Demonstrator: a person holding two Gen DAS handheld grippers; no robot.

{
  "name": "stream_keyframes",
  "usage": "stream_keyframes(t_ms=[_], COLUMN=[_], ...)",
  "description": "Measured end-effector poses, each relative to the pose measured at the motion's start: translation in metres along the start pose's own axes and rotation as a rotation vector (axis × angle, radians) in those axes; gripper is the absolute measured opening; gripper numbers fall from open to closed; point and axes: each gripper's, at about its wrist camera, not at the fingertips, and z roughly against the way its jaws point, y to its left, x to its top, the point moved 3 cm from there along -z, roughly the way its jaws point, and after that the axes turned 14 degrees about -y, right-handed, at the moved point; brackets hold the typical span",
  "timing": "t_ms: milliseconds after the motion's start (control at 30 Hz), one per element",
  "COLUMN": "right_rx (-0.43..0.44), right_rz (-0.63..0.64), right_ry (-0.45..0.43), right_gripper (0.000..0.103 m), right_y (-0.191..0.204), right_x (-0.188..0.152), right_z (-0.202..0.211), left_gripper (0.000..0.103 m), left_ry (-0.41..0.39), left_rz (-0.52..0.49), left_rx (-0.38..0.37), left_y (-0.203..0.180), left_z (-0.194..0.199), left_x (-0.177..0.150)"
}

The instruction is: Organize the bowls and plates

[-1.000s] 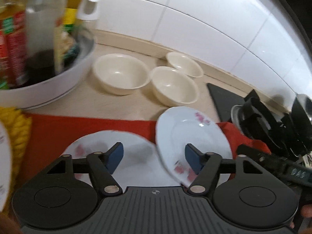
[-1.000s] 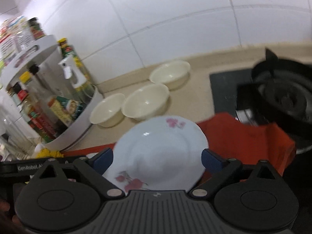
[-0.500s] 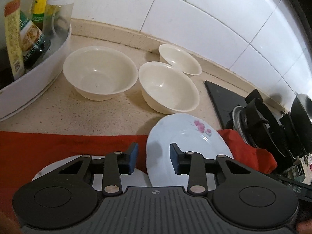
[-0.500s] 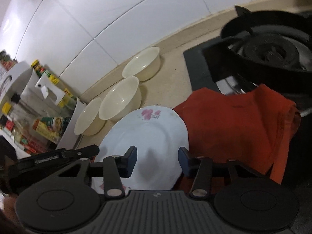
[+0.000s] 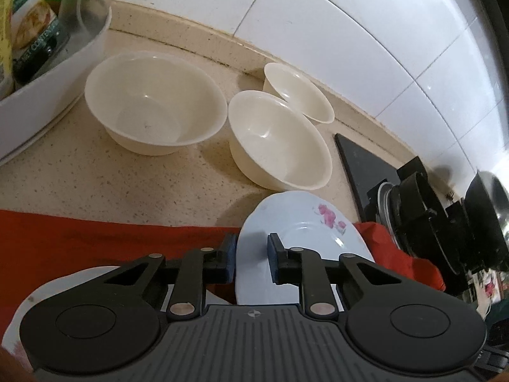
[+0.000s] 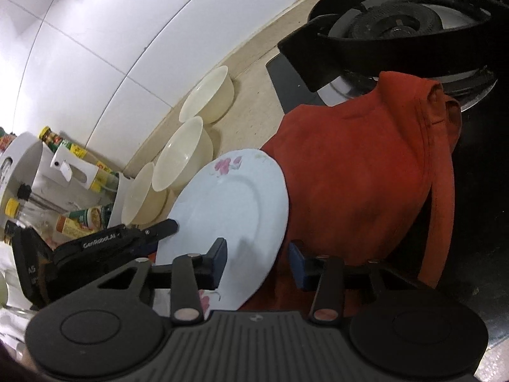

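Kitchen counter [image 5: 95,178] of speckled beige stone below a white tiled wall [image 5: 366,31], seen from two hand-held grippers

Left gripper [image 5: 251,254] low over a red cloth [image 5: 95,238], jaws narrowing, straddling the near left rim of a pale blue plate [image 5: 305,238] with a pink flower print; one blue pad outside the rim, the other over the plate's face, a small gap visible on each side, not yet pressing

Right gripper [image 6: 257,264] rolled to a slant, jaws also narrowing, straddling the opposite rim of the same plate [image 6: 229,210]; left pad over the plate's face, right pad over the red cloth [image 6: 366,175], gaps visible, no firm pinch seen. Left gripper [image 6: 159,232] visible in this view at the plate's far edge

Plate resting partly on the red cloth, partly over bare counter, just in front of the bowls

Three cream bowls upright and empty behind the plate: large bowl [image 5: 152,114] at left, middle bowl [image 5: 280,143] just beside it, small bowl [image 5: 299,95] behind near the wall, touching or nearly touching the middle one

Edge of a second white plate [image 5: 38,299] under the left gripper's body at lower left

White round rack [image 5: 47,79] of sauce bottles [image 5: 31,38] at far left. Black gas burner [image 6: 397,22] at right, the cloth's far edge bunched against it
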Motion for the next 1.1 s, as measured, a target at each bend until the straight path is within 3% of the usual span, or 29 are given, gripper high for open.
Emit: stream_keyframes(t_ms=[100, 200, 633, 1100], right_rx=[-0.001, -0.007, 0.092, 0.219], right_rz=[0.003, 0.025, 0.087, 0.177], right_ry=[-0.026, -0.054, -0.099, -0.024], right_gripper=[0.026, 0.013, 0.013, 0.013], right_y=[0.000, -0.002, 0.020, 0.060], right_x=[-0.001, 0.000, 0.010, -0.002], right_z=[-0.001, 0.005, 0.029, 0.022], left_gripper=[0.025, 0.023, 0.021, 0.021], left_ry=[-0.018, -0.041, -0.139, -0.273], left_rz=[-0.011, -0.016, -0.008, 0.011], left_rx=[-0.005, -0.006, -0.022, 0.114], left_y=[-0.001, -0.002, -0.006, 0.006], left_z=[0.002, 0.007, 0.056, 0.133], left_x=[-0.003, -0.004, -0.001, -0.009])
